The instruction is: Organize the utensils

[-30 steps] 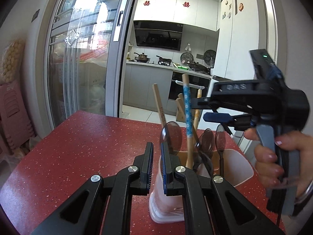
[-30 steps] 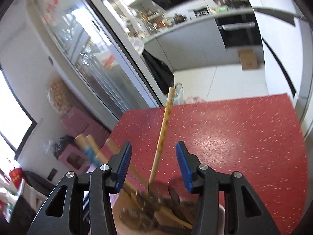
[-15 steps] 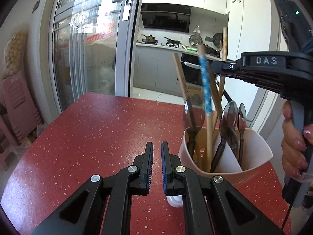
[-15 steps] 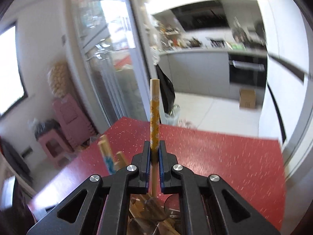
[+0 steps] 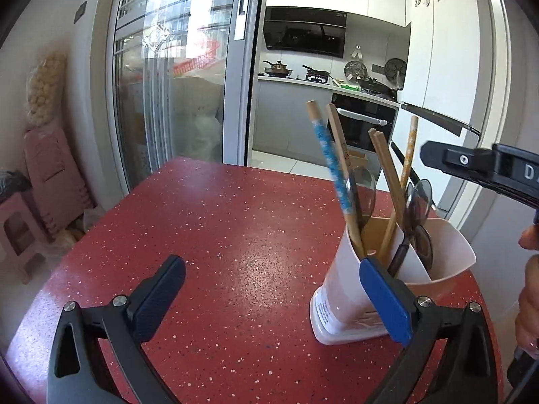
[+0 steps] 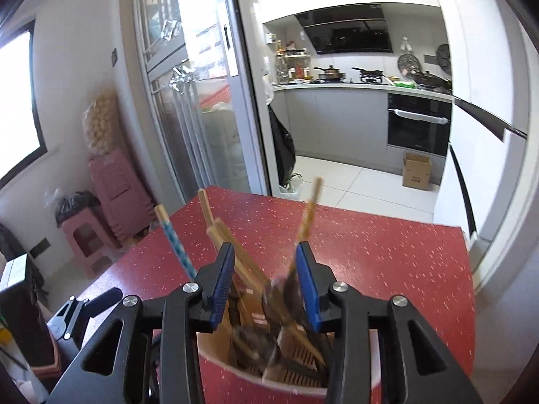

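A white utensil holder (image 5: 340,289) stands on the red speckled table (image 5: 235,222). It holds a blue-patterned handle (image 5: 331,165), plain wooden handles (image 5: 387,168), dark spoons (image 5: 417,198) and a yellow-patterned handle (image 5: 409,151). My left gripper (image 5: 269,289) is opening wide just in front of it, with nothing between its fingers; its right finger (image 5: 384,299) overlaps the holder's front. My right gripper (image 6: 264,269) hovers over the holder (image 6: 242,375) with its jaws opening. The blurred yellow-patterned handle (image 6: 308,215) leans free near the right pad.
A glass sliding door (image 5: 175,94) and pink stools (image 5: 50,181) are on the left. The table's far edge faces the kitchen doorway (image 5: 303,107), with a white fridge (image 5: 448,84) on the right. A hand (image 5: 529,289) holds the right gripper at the frame's right edge.
The left gripper went from shut to wide open. The right gripper shut on the yellow-patterned handle, lifted it upright, then let go; the handle now leans in the holder.
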Available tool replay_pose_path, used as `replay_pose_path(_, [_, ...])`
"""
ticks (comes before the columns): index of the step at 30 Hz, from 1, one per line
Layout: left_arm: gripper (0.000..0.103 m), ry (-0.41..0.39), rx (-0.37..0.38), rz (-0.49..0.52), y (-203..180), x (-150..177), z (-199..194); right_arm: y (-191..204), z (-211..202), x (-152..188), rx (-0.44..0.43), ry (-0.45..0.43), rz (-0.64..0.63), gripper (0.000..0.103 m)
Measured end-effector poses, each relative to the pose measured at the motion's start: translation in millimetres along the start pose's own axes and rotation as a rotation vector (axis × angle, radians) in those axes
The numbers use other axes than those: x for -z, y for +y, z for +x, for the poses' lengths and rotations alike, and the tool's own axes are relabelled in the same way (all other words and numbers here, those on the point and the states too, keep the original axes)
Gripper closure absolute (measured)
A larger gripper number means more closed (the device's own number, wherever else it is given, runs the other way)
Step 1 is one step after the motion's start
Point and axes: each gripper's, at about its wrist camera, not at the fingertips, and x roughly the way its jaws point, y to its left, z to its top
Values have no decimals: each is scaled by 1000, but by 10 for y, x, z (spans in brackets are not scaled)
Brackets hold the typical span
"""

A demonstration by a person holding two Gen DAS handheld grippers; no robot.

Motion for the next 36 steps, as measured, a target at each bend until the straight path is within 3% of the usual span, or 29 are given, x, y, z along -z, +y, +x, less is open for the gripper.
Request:
replay_pose_path(14, [0,28,-16,23,-16,207,-258,-73,-634,617,113,-32,84,33])
replay_pose_path(21, [0,53,2,49,-34,435,-347,-25,-750,983,171,-7,91,22])
replay_pose_path(36, [0,41,9,106,-159,820,-629,-106,-792,1500,264,49,167,17])
